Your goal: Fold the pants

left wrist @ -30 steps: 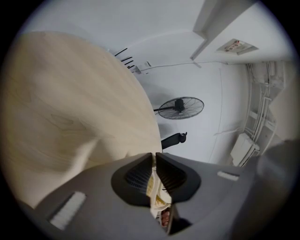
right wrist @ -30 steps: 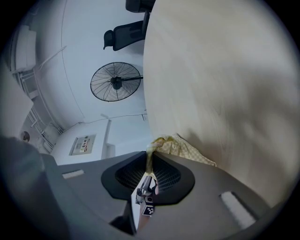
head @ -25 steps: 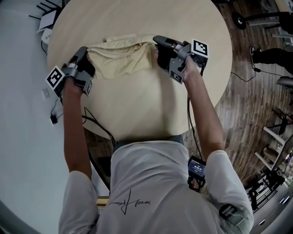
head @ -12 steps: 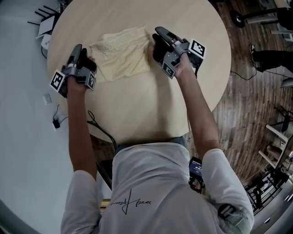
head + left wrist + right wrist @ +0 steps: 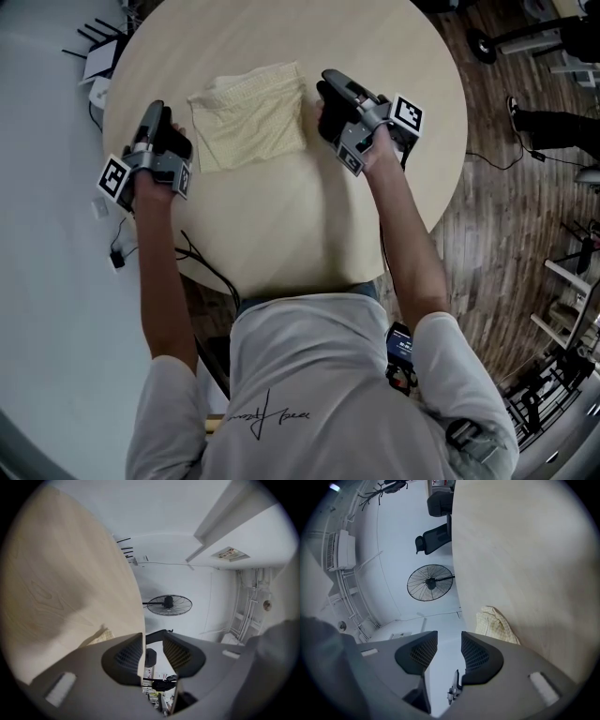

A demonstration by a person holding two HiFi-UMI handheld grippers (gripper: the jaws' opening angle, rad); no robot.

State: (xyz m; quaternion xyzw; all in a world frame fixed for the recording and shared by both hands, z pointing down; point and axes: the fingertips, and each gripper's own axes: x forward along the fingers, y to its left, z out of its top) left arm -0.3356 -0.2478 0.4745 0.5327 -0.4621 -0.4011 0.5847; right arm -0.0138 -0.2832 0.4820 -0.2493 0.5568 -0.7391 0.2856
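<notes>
Left fingers (image 5: 129,656): apart, having just opened; nothing sits between them, and you see only the surface edge and the room through the gap.
Right fingers (image 5: 476,656): apart, having just opened wide; the gap is empty.
Left gripper (image 5: 157,112): in your left hand, held about level, just left of the pants near the surface's left rim.
Right gripper (image 5: 330,80): in your right hand, just right of the pants, pointing away from you.
Pants (image 5: 248,112): pale yellow, folded into a small squarish bundle, lying flat between your two grippers and free of both.
Surface (image 5: 309,216): round, light wood.
Fan (image 5: 168,604): standing beyond the surface, against the white wall.
</notes>
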